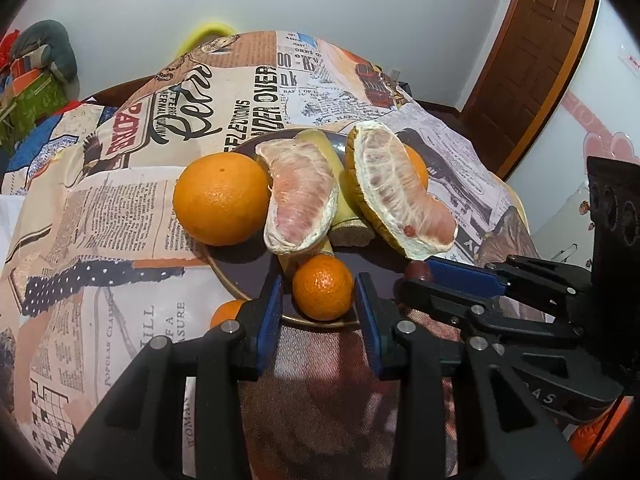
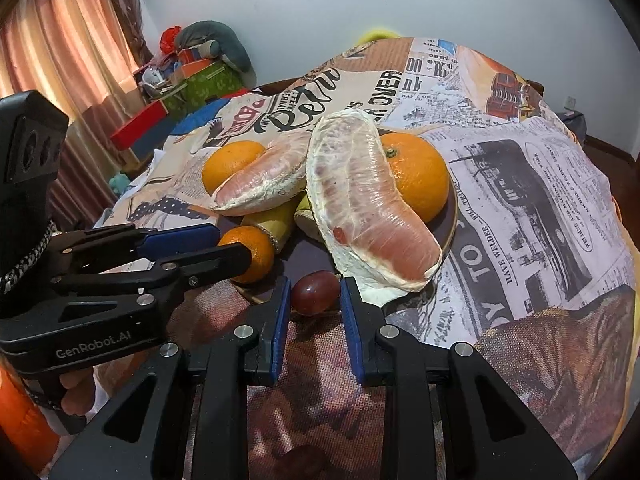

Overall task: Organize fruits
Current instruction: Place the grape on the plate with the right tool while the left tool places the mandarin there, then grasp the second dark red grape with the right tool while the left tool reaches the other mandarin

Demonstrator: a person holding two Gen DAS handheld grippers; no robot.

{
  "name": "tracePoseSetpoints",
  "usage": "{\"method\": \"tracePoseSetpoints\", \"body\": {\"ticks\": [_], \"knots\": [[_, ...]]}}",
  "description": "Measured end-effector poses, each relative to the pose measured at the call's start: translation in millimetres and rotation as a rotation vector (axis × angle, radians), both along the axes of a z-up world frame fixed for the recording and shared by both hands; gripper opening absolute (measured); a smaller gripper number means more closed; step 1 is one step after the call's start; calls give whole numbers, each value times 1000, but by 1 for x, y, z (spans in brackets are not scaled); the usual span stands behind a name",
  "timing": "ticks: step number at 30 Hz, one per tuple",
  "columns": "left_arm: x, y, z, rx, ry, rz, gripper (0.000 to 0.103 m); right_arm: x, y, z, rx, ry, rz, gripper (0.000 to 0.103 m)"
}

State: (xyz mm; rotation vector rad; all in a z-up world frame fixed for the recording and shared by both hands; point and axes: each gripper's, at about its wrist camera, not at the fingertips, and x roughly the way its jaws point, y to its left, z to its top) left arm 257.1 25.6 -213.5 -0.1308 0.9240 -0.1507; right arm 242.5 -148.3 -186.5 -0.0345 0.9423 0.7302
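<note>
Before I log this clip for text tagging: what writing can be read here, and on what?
"GenRobot.AI": on the left hand-held gripper, on its body.
"OVER": tablecloth.
"POPULAR CLASSIC": tablecloth, near edge, left wrist view.
"HAVE WELDER": tablecloth, right wrist view.
"TO": large letters on the tablecloth, right wrist view.
The tablecloth's small newsprint columns are too small to read.
The fruit and the plate carry no writing.

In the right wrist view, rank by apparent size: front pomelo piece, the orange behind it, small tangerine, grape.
1. Front pomelo piece
2. Orange, partly hidden behind it
3. Tangerine, partly covered by the left tongs
4. Grape, smallest despite being nearest
</note>
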Motion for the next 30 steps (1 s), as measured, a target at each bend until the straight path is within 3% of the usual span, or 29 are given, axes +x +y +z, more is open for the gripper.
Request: {"method": "tracePoseSetpoints", "body": {"ticks": [6,11,25,30], "knots": [[-8,0,7,1,-13,0,36,-3,-2,5,1,-11,-3,25],[-18,2,16,3,-30,10,37,-11,-8,18,5,-39,-17,32],[-64,11,49,39,-92,51,38,-48,-30,40,-35,-96,-45,32],[-82,15,52,52,-100,69,48,-58,-38,31,-72,-78,-54,32]]}}
